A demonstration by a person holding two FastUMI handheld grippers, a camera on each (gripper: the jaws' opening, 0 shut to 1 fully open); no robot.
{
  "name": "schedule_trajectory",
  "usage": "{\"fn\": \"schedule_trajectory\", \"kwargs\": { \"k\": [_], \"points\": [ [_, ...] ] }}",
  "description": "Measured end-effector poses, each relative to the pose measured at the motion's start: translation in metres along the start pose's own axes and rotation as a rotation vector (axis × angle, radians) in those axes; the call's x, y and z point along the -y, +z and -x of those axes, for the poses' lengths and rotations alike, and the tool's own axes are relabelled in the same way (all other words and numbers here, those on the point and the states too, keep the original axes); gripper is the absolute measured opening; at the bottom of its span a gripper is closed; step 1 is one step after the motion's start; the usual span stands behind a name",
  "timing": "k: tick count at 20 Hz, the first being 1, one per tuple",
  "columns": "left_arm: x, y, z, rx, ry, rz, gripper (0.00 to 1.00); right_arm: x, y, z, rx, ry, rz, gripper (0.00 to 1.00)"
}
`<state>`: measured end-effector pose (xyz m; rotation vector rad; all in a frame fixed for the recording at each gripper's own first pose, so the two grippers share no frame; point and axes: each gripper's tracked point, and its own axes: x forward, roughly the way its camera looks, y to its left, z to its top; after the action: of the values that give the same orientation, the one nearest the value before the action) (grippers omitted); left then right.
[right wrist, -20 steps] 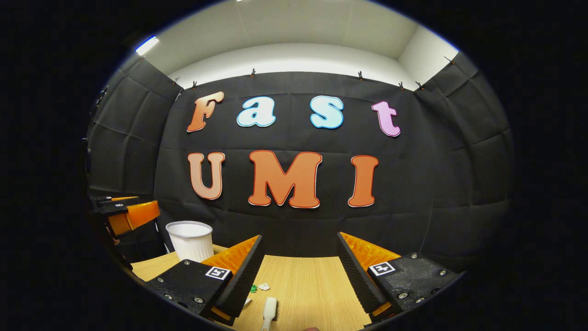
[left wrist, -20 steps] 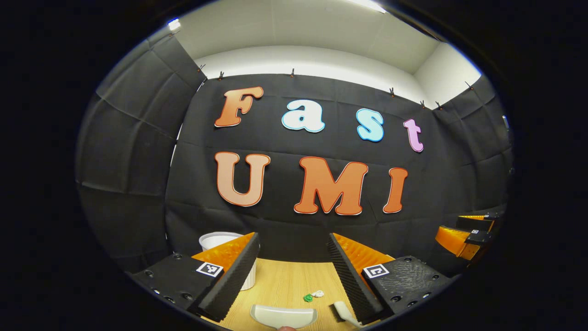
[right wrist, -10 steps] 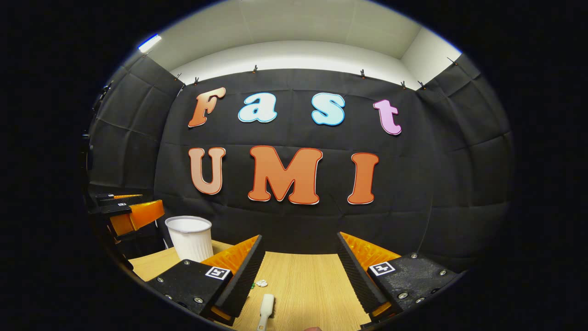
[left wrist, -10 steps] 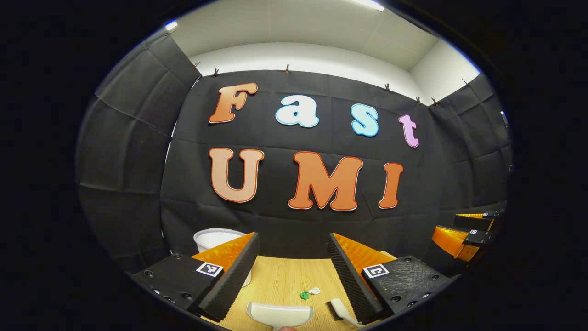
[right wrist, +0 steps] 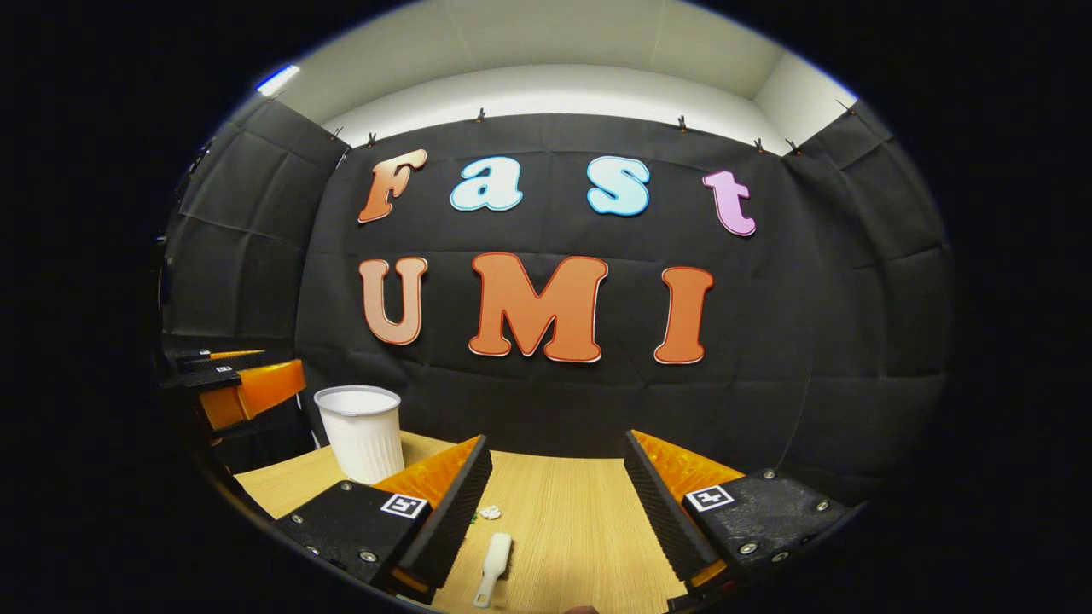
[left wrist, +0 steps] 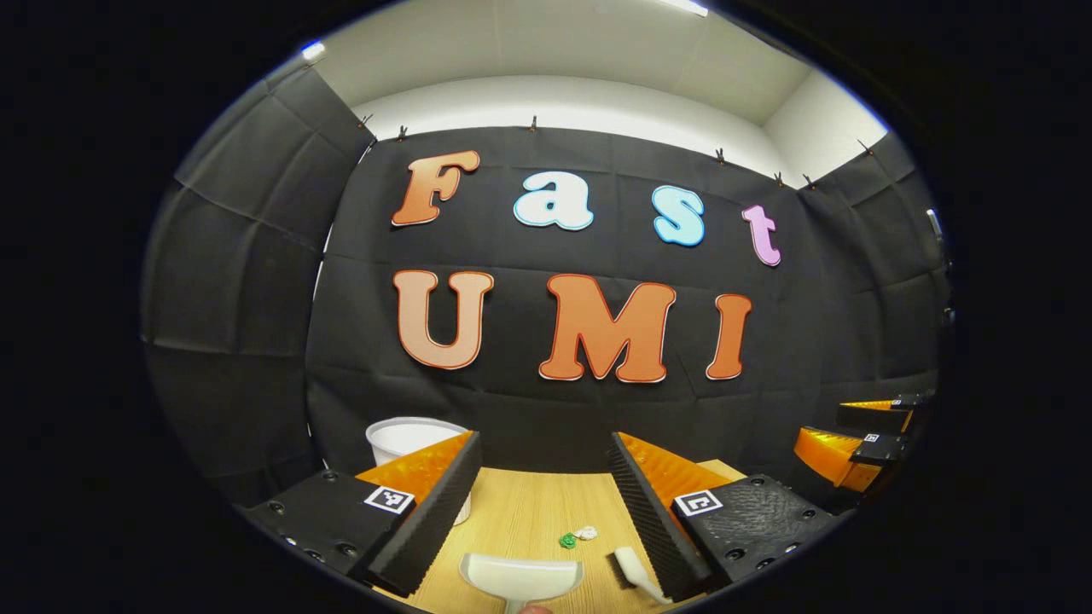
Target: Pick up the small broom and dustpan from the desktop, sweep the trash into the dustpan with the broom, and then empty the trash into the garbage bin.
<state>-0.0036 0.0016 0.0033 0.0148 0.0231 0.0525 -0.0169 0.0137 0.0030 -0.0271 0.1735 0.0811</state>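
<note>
- Black quilted cloth (left wrist: 239,281) is lining the booth on three sides, hanging from small clips (right wrist: 482,113) along its top edge.
- A pale wall (left wrist: 580,107) and ceiling (right wrist: 554,38) are showing above the cloth.
- A ceiling light (right wrist: 277,79) is glowing at the upper left corner.
- A light wood-grain counter (right wrist: 572,520) is running up to the back cloth.

On your desk (left wrist: 520,520), the dustpan (left wrist: 520,576) lies nearest you, the broom (left wrist: 631,570) just right of it, 2 trash scraps (left wrist: 577,537) behind them, the bin (right wrist: 360,431) far left.
</note>
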Motion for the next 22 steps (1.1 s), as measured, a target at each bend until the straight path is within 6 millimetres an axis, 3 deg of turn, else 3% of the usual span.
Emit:
{"fn": "schedule_trajectory", "kwargs": {
  "k": [5,9,16,22],
  "points": [
    [0.0,-0.005,0.004,-0.014,0.019,-0.014,0.95,0.001,-0.016,-0.002,-0.042,0.034,-0.01,0.94],
    [-0.003,-0.025,0.013,-0.088,0.047,-0.018,0.95,-0.004,-0.049,-0.004,-0.128,0.076,-0.031,0.94],
    [-0.008,-0.086,0.038,-0.389,0.036,0.039,0.95,-0.04,-0.16,-0.028,-0.447,0.127,-0.032,0.94],
    [-0.016,-0.14,0.076,-0.693,0.043,0.031,0.96,-0.07,-0.265,-0.03,-0.769,0.111,-0.073,0.95]
  ]
}}
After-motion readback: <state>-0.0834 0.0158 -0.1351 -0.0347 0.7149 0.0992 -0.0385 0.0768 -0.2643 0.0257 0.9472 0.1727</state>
